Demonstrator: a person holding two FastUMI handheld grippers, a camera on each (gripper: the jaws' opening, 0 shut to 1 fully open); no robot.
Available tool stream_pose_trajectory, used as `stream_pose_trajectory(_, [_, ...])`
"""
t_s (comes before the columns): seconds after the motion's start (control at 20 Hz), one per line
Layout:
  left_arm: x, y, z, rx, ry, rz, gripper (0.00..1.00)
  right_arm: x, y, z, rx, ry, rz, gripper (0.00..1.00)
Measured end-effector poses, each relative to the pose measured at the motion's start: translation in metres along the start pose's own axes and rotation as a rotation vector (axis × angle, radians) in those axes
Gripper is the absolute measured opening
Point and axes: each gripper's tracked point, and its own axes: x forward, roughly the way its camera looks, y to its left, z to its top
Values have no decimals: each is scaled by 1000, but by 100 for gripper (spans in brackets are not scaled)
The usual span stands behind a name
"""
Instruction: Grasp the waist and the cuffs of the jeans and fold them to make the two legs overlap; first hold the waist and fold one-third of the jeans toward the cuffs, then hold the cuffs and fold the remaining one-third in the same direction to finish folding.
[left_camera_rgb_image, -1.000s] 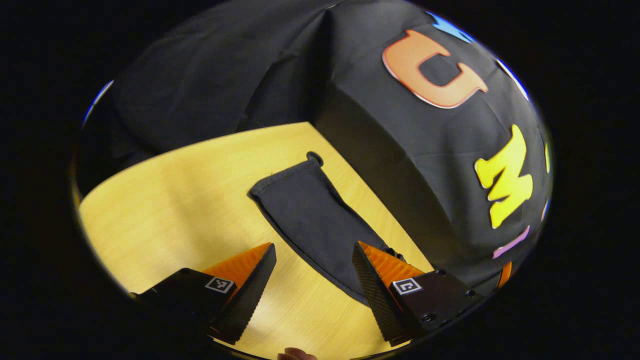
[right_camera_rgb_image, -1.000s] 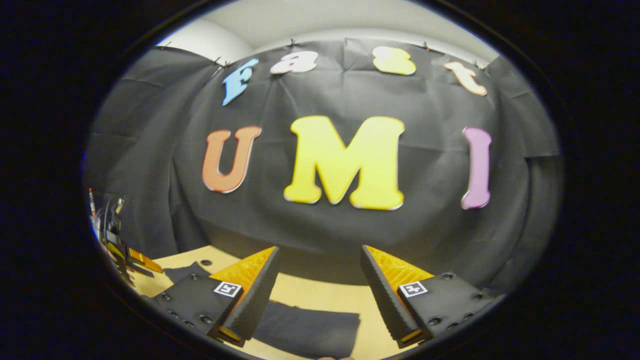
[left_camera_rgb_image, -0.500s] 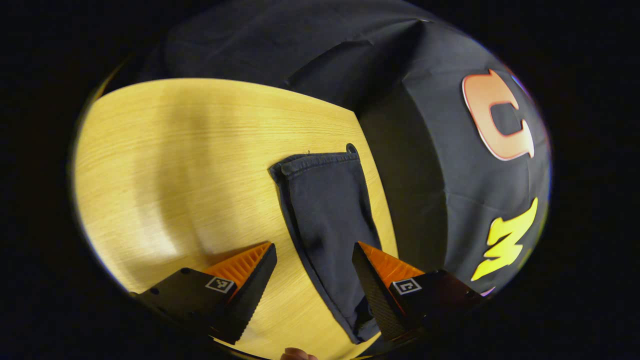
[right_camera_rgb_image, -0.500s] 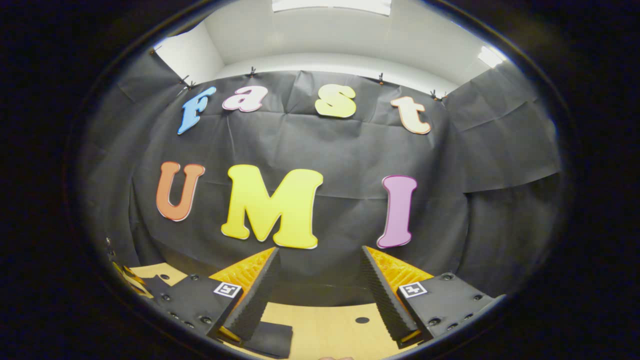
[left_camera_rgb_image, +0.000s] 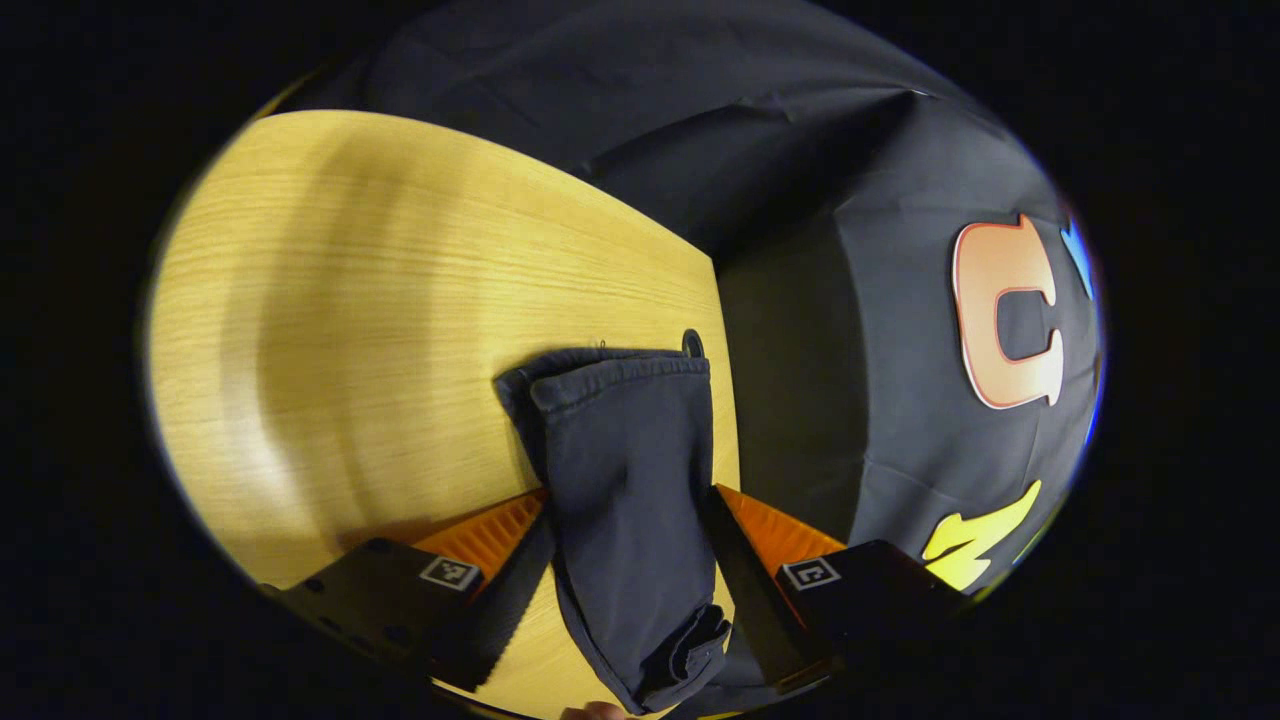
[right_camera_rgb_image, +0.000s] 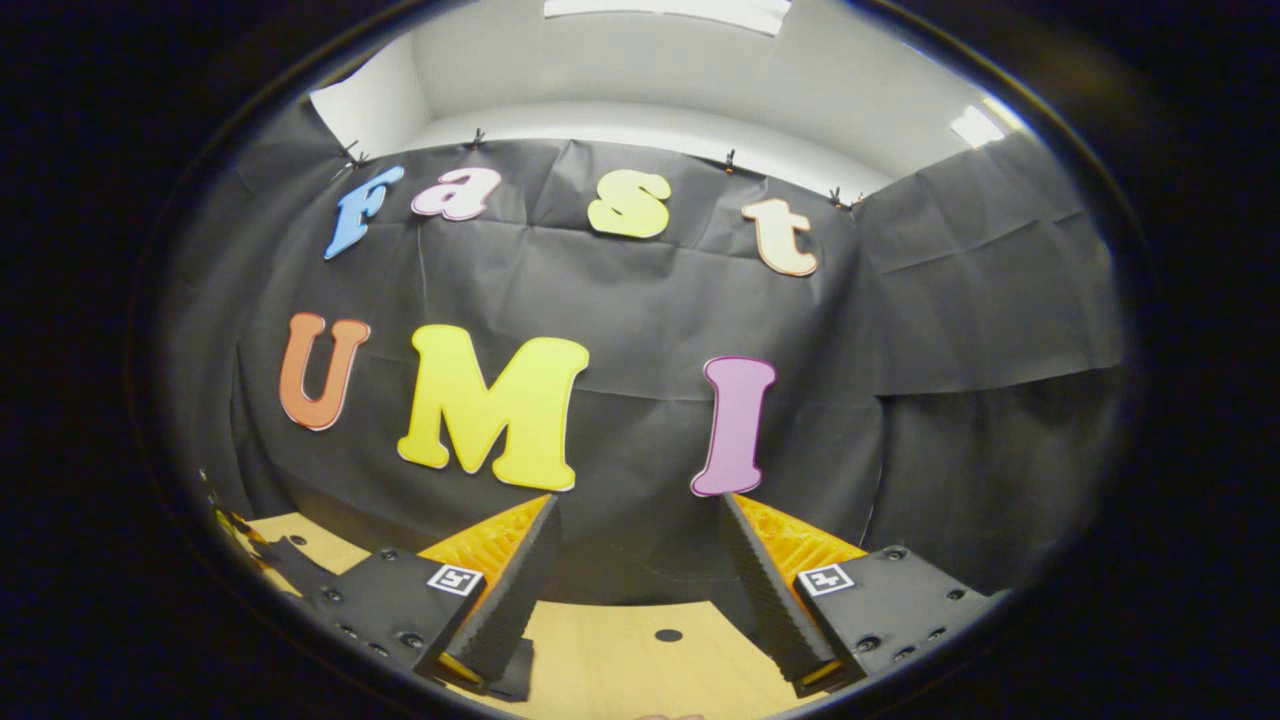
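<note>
The left claw (left_camera_rgb_image: 625, 590) hangs spread over the wooden surface (left_camera_rgb_image: 380, 330), and the dark jeans (left_camera_rgb_image: 625, 480) lie on that surface between its fingers, the hem farthest off. The right claw (right_camera_rgb_image: 635, 590) is spread too, pinching nothing, above the surface.

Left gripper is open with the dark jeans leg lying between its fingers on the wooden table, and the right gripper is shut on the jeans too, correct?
Not quite. The right gripper is open and holds nothing: the right gripper view shows bare table between its spread fingers. The rest stands: in the left gripper view the left gripper is open with the jeans lying between its fingers.
</note>
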Motion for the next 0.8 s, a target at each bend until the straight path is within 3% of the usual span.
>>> stream_pose_trajectory(0.1, [6, 7, 1, -32, -2, -4, 70, -1, -6, 4, -9, -1, -6, 98])
stream_pose_trajectory(0.15, [6, 16, 1, -54, -9, 6, 55, -2, -7, 3, -7, 2, -9, 98])
stream_pose_trajectory(0.25, [4, 14, 0, -105, -18, -22, 17, -1, -8, 2, 5, 10, -15, 98])
stream_pose_trajectory(0.5, [7, 11, -3, -24, -14, -17, 3, -2, -9, 1, -8, 11, -4, 98])
stream_pose_trajectory(0.8, [-10, -12, -2, 90, -42, -58, 3, 1, -10, -4, 6, 27, 4, 98])
